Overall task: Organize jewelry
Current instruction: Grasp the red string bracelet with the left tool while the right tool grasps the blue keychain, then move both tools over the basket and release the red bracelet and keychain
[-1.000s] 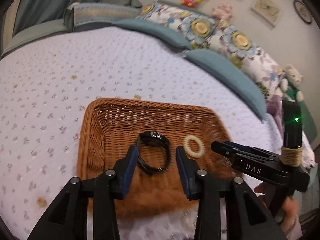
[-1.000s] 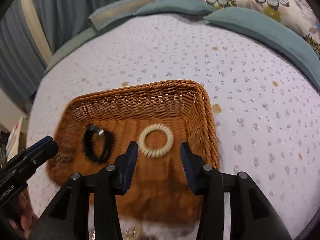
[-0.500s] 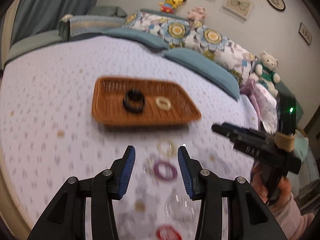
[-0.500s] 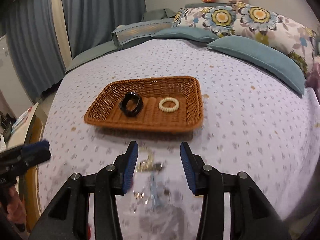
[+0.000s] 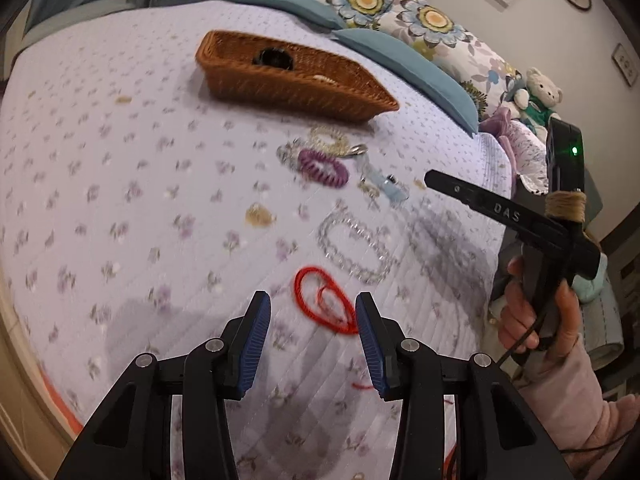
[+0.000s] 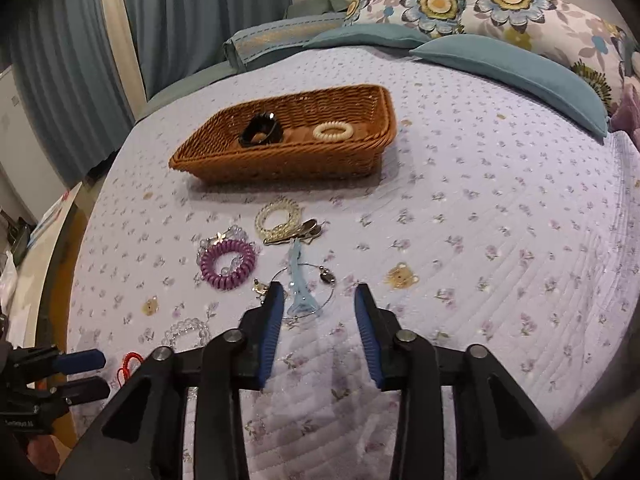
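Observation:
A wicker basket (image 6: 280, 156) on the bed holds a black bracelet (image 6: 260, 130) and a cream coil ring (image 6: 333, 131). Loose pieces lie in front of it: a purple coil tie (image 6: 227, 264), a pale bead bracelet (image 6: 278, 218), a blue hair clip (image 6: 298, 280) and a clear bead bracelet (image 5: 354, 248). My left gripper (image 5: 312, 308) is open over a red cord bracelet (image 5: 324, 306) without touching it. My right gripper (image 6: 319, 296) hovers over the blue clip's near end. Its jaws are closing, and the pads are clear of the clip.
Teal and floral pillows (image 6: 508, 68) line the far side of the bed, with plush toys (image 5: 538, 96) beyond them. Blue curtains (image 6: 80, 60) hang at the left. The bed's near-left edge (image 5: 24, 320) drops off beside my left gripper. A hand (image 5: 536, 320) holds the right gripper's handle.
Both grippers have pulled back from over the basket to the loose jewelry near the bed's front. The right jaws have narrowed. The black bracelet and cream ring stay in the basket.

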{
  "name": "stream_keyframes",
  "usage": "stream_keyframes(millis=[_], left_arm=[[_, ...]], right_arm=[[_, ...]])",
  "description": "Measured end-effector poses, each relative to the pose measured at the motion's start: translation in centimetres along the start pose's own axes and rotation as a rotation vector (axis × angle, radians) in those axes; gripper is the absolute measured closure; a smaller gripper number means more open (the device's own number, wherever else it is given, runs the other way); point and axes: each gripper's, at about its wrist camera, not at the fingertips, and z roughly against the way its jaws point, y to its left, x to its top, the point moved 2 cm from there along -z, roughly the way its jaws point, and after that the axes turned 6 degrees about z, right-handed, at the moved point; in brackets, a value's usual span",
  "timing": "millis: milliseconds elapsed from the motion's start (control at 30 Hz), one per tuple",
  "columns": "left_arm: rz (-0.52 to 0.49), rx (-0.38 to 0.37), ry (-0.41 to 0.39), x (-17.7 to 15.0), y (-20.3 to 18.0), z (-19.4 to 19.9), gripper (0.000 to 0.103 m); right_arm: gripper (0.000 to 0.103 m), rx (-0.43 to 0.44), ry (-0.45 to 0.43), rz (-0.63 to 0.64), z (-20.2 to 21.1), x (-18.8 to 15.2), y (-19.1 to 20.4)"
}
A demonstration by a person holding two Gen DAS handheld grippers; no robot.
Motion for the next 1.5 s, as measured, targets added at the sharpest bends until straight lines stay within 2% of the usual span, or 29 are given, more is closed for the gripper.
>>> stream_keyframes(millis=[333, 400, 533, 567, 633, 733, 800, 900, 1167, 1200, 1233, 1500], left_arm=[[0.013, -0.005, 0.02, -0.3, 0.0, -1.0, 0.058], [0.01, 0.006, 0.02, -0.3, -0.3, -1.3, 0.058], [-0.009, 0.038, 0.02, -0.1, -0.9, -2.0, 0.058], [-0.015, 0.053, 0.022, -0.1, -1.1, -2.3, 0.059], [-0.043, 0.092, 0.018, -0.1, -1.6, -2.8, 0.064], [-0.078, 0.142, 0.016, -0.1, -2.1, -3.2, 0.077], [-0.096, 0.161, 0.015, -0.2, -2.2, -3.4, 0.093], [-0.081, 0.136, 0.01, -0.2, -1.8, -3.3, 0.097], [-0.026, 0.072, -0.026, 0.6, -1.3, -2.1, 0.098], [-0.027, 0.073, -0.032, 0.7, -1.4, -1.9, 0.098], [-0.028, 0.071, -0.037, 0.8, -1.4, -1.8, 0.098], [-0.037, 0.04, -0.075, 2.6, -2.0, -0.7, 0.098]], right_arm=[[0.07, 0.006, 0.057, 0.097, -3.4, 0.5, 1.8], [0.076, -0.002, 0.069, 0.11, -4.2, 0.5, 2.1], [0.078, -0.024, 0.098, 0.135, -5.2, 0.3, 2.6], [0.082, -0.028, 0.103, 0.14, -5.4, 0.3, 2.7], [0.084, -0.035, 0.11, 0.144, -5.6, 0.3, 2.7], [0.088, -0.034, 0.112, 0.148, -5.7, 0.2, 2.8], [0.089, -0.029, 0.104, 0.139, -5.6, 0.2, 2.7], [0.09, -0.021, 0.093, 0.121, -5.4, 0.3, 2.4], [0.09, 0.022, 0.04, 0.057, -4.1, 0.9, 1.5], [0.094, 0.02, 0.032, 0.055, -3.8, 1.0, 1.5], [0.102, 0.023, 0.025, 0.057, -3.6, 1.2, 1.5], [0.103, 0.025, -0.003, 0.078, -2.4, 2.3, 2.2]])
